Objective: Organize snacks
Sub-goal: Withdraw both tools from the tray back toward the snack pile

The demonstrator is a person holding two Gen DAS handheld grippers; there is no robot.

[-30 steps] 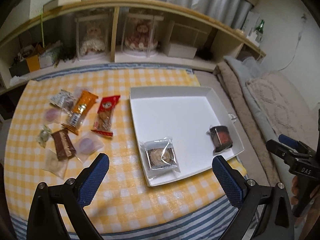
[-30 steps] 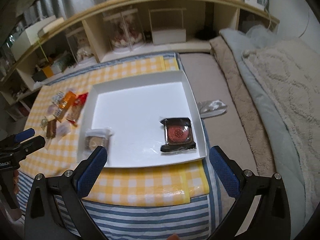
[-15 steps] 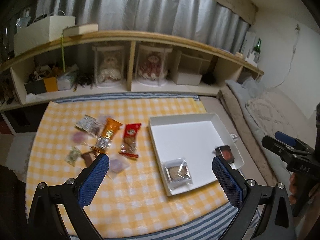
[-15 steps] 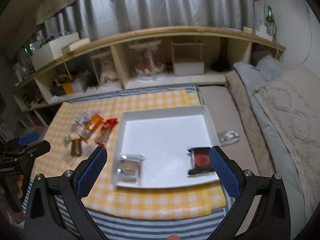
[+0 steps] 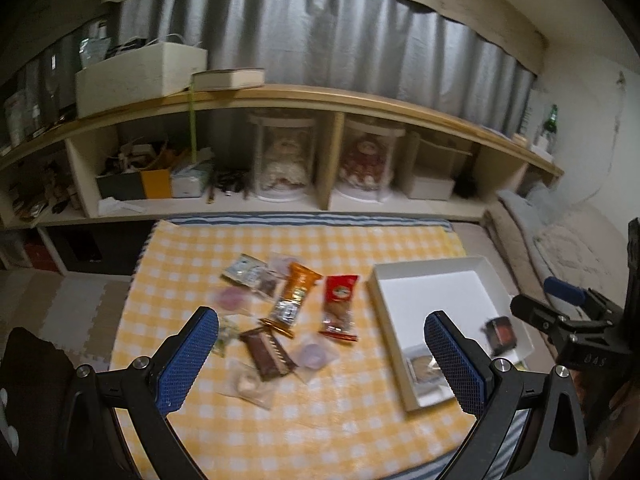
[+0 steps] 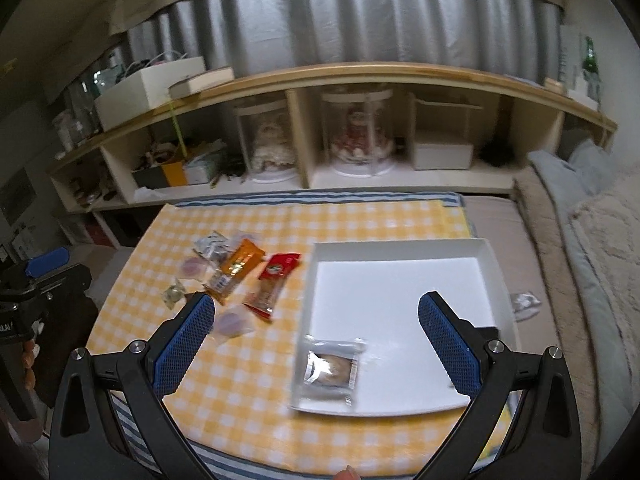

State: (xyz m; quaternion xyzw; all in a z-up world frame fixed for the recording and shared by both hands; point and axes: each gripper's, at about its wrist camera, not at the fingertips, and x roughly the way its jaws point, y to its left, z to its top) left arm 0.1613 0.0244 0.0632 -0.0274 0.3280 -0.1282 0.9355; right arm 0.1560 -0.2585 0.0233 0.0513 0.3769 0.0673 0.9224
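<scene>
Both grippers hang high above the counter [image 5: 360, 248], which is covered with a yellow checked cloth. The left gripper [image 5: 320, 356] is spread wide with nothing between its blue pads, and the right gripper [image 6: 316, 344] is spread just as wide and is also empty.

On the right part of the counter lies a shallow white tray [image 6: 400, 248]. Near its front left corner rests a clear-wrapped round cookie [image 6: 330, 368], and at its right edge sits a dark packet with a red centre [image 5: 502, 332] (in the right wrist view the gripper's right finger hides it).

The rest of the snacks lie in a loose cluster on the cloth to the left of the tray, apart from it: a red packet [image 5: 339, 304] nearest the tray, an orange packet [image 5: 294, 298] just beside that, a brown chocolate bar [image 5: 266, 354] in front of them, a clear pouch with a purple sweet [image 5: 314, 356], another pale pouch [image 5: 250, 386] nearest the camera, and several small wrapped pieces behind, too blurred to name.

A small silver wrapper [image 6: 525, 302] lies off the counter, on the grey mat to the right of the tray. Behind the counter runs a wooden shelf [image 6: 360, 76] holding two dolls in clear cases.
</scene>
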